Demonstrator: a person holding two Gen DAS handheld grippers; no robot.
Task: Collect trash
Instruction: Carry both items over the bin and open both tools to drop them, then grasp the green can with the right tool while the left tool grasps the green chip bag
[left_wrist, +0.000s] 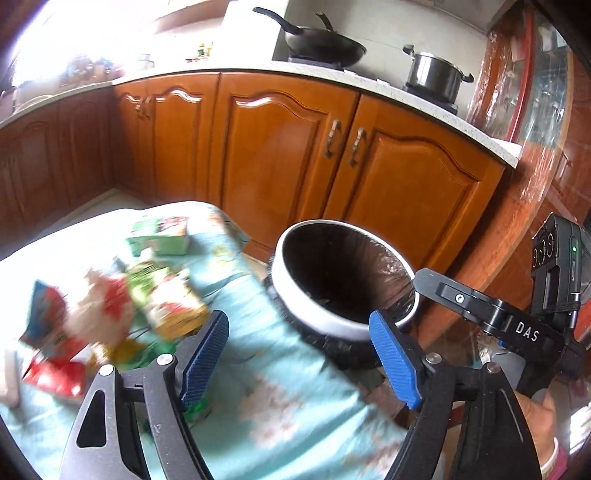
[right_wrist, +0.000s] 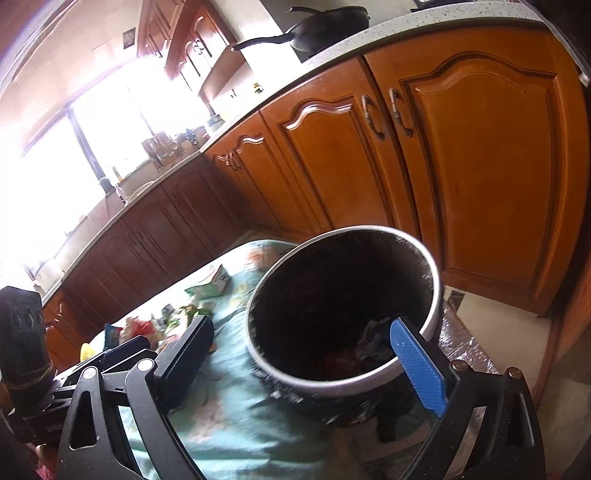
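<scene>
- Left wrist view: bin (left_wrist: 343, 273) sits ahead-right of my left gripper (left_wrist: 301, 363), at the table edge (left_wrist: 266, 369)
- Wrappers (left_wrist: 110, 314) lie ahead-left, nearer my left gripper, long axes mixed
- My right gripper (right_wrist: 301, 363) is over the bin rim
- Both grippers' jaws apart, nothing held

Orange wooden cabinets (left_wrist: 280, 147) run under a pale speckled counter (left_wrist: 424, 99) — on it a black wok (left_wrist: 325, 44) and a steel pot (left_wrist: 434, 75). Bright window (right_wrist: 55, 155) at left.
</scene>
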